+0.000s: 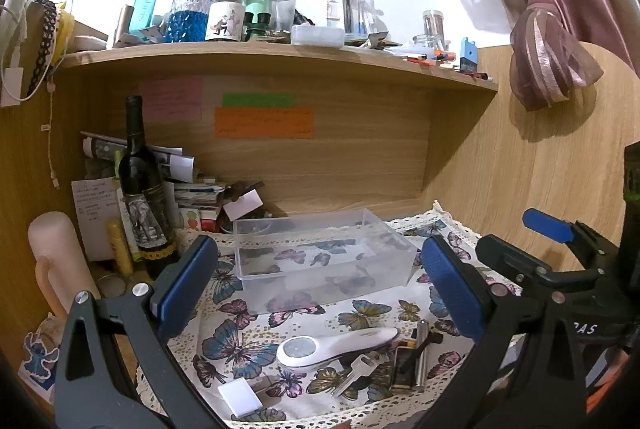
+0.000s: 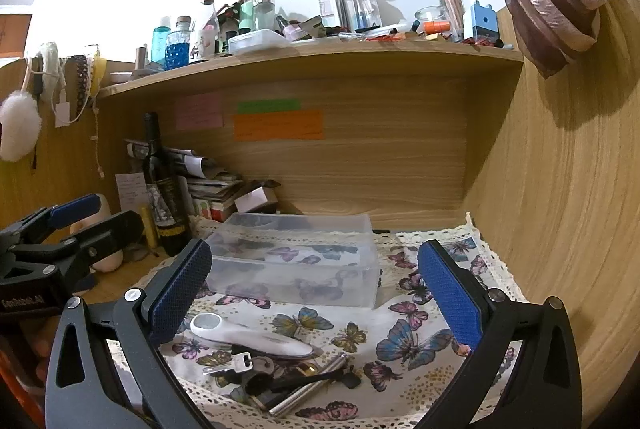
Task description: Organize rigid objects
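Note:
A clear plastic box [image 1: 320,253] stands empty on the butterfly cloth [image 1: 240,341]; it also shows in the right wrist view [image 2: 296,261]. In front of it lie a white handheld magnifier [image 1: 336,345] [image 2: 248,337], a silver key [image 1: 356,373] [image 2: 232,365], a metal cylinder [image 1: 420,349] [image 2: 308,385], a small dark item [image 1: 404,365] and a white block [image 1: 240,397]. My left gripper [image 1: 320,289] is open and empty above the cloth. My right gripper [image 2: 316,289] is open and empty, beside it.
A dark wine bottle [image 1: 144,189] and stacked papers [image 1: 192,189] stand at the back left. A pink cylinder [image 1: 56,261] stands far left. A cluttered shelf [image 1: 280,53] overhangs the desk. A wooden wall [image 2: 560,189] closes the right side.

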Tool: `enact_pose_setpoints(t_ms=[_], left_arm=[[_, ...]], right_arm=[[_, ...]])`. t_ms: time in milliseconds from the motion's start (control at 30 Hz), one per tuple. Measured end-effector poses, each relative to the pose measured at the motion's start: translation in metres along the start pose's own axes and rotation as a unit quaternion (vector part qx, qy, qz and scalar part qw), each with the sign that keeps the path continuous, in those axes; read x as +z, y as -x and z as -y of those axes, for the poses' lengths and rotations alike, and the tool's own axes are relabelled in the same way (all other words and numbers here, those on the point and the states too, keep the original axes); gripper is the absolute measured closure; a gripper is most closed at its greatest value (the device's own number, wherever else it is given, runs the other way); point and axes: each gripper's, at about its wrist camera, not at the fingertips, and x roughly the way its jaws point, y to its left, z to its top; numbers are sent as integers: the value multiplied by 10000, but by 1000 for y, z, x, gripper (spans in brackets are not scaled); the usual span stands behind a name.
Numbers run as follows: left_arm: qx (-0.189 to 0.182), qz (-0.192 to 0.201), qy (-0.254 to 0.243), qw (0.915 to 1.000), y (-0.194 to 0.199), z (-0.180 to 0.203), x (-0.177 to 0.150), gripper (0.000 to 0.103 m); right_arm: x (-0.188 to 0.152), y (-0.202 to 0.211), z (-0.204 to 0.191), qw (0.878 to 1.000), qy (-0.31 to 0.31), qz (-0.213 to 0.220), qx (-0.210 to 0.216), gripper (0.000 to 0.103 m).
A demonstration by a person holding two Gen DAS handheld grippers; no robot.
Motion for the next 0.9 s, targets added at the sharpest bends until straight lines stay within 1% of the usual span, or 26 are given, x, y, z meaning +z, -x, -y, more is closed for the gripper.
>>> enact_pose_setpoints(t_ms=[133, 200, 233, 267, 400, 467, 567, 667, 900], left_arm=[[34, -18, 25, 10000, -1, -3, -1, 0], [108, -47, 58, 9999, -3, -7, -1, 6], [159, -83, 65, 9998, -4, -10, -2, 13], [194, -130, 76, 9997, -5, -14, -2, 16], [347, -369, 158, 9986, -11, -31, -11, 16], [449, -564, 172, 9973, -16, -40, -20, 16], [542, -940, 209, 9939, -26, -51, -37, 16], [606, -1259, 207, 9900, -32, -59, -57, 16], [550, -1732, 286, 9829, -43, -68, -91, 16]], right_arm=[[0, -3, 0, 10000, -5, -33, 16, 0], [-1, -5, 3, 10000, -31, -74, 4, 5], [-2, -6, 5, 9999, -38, -112, -11, 11], [-3, -7, 7, 9999, -38, -162, -24, 17], [-11, -14, 17, 9992, -31, -397, -102, 26], [-18, -19, 22, 9983, -37, -575, -131, 30], [-29, -28, 27, 9964, -60, -832, -164, 31], [-41, -39, 30, 9932, -138, -1148, -111, 31], [-77, -62, 31, 9818, -230, -1882, -139, 31]])
